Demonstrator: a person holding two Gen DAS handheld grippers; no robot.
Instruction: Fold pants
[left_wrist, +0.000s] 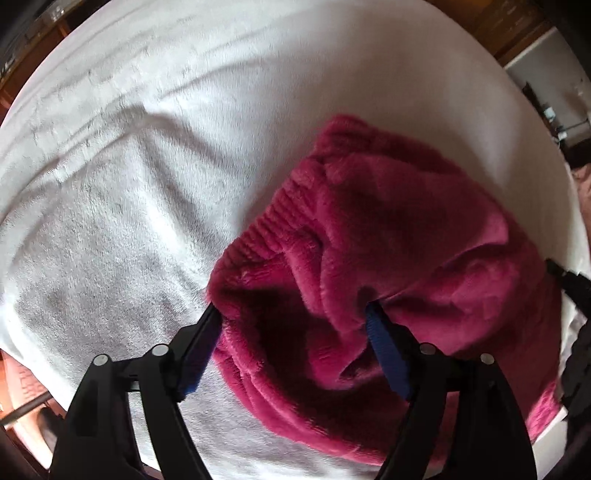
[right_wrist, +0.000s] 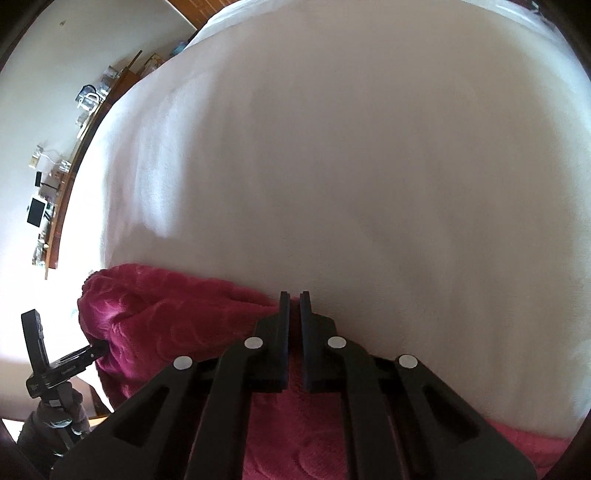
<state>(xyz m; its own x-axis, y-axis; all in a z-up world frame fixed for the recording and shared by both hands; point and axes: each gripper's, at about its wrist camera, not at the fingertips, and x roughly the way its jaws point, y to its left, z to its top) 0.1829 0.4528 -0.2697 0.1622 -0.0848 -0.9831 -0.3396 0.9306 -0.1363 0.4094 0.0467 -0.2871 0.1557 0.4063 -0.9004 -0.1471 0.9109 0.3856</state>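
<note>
The magenta plush fleece pants (left_wrist: 369, 240) are lying bunched on the white bed sheet (left_wrist: 129, 166), toward the bed's near right part. The left claw (left_wrist: 291, 310) is standing wide, its blue-padded fingers (left_wrist: 388, 354) straddling a raised fold at the near end of the heap, and I can't tell that it is pinching anything yet. The right claw (right_wrist: 294, 295) is nearly closed, gripping a thin edge of the same fabric where it meets the bare sheet. The bundle is running roughly left to right between the two claws, so I'd guess both are placed to carry this edge across.
</note>
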